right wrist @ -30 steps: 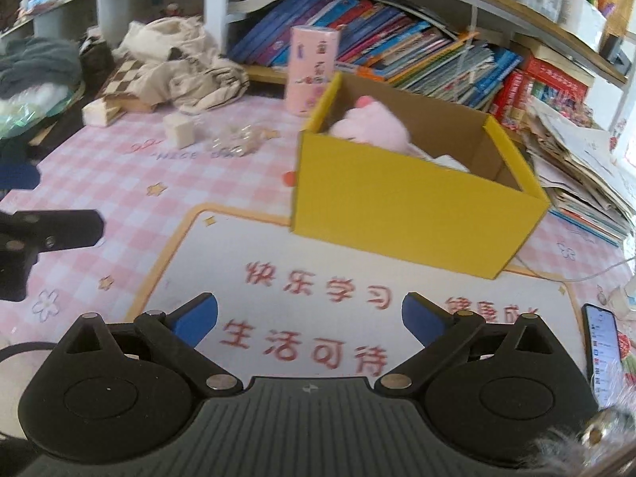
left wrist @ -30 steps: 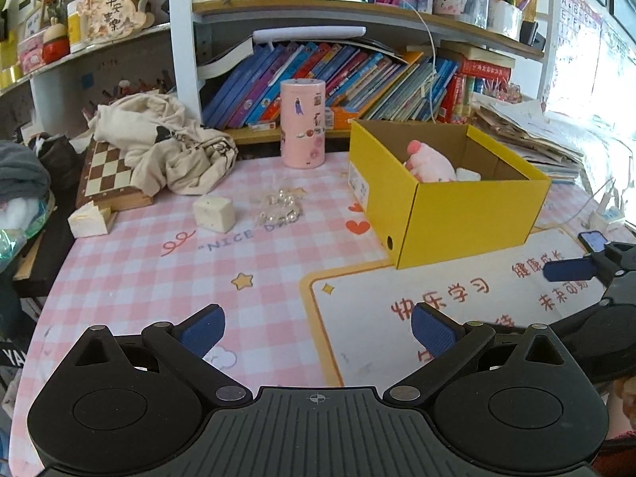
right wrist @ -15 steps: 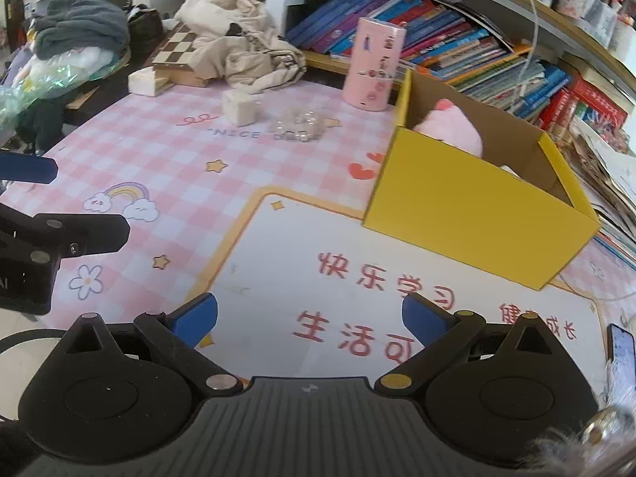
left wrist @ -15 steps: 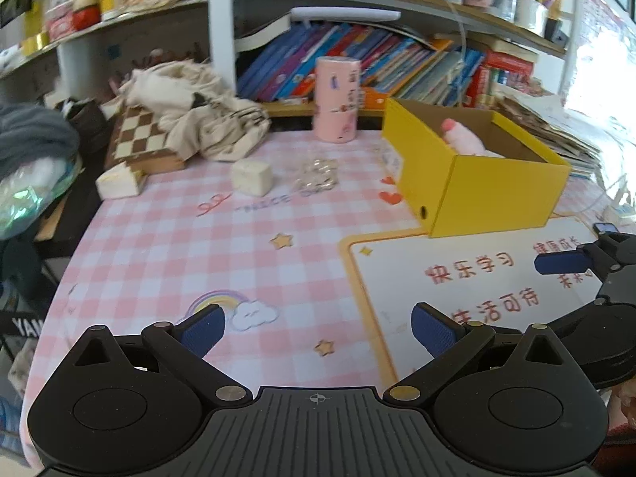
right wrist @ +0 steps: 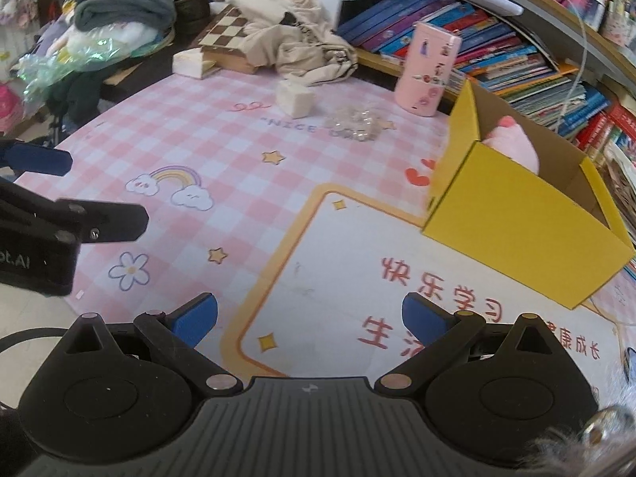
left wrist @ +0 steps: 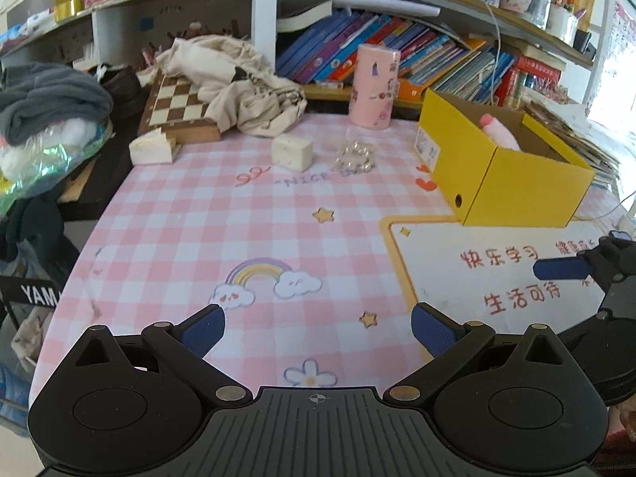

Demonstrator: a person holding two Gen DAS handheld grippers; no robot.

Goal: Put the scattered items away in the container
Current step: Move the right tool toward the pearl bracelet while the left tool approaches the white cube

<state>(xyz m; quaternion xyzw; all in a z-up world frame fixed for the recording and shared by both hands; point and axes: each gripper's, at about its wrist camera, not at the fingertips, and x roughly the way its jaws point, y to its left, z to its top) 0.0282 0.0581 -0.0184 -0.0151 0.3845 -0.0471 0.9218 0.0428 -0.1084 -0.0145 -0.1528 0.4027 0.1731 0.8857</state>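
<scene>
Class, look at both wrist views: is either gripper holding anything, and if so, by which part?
Nothing is held. The left gripper and the right gripper both stand open and empty above the table mat.

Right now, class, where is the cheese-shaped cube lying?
In the left wrist view, the cheese-shaped cube sits on the pink checked mat, just left of the clear bead string.

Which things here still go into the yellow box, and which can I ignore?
For the job:
yellow box
pink plush toy, already in it
cream cube
clear bead cluster
cream wedge block

Likely just lying about:
chessboard
beige cloth
pink canister
shelf books
</scene>
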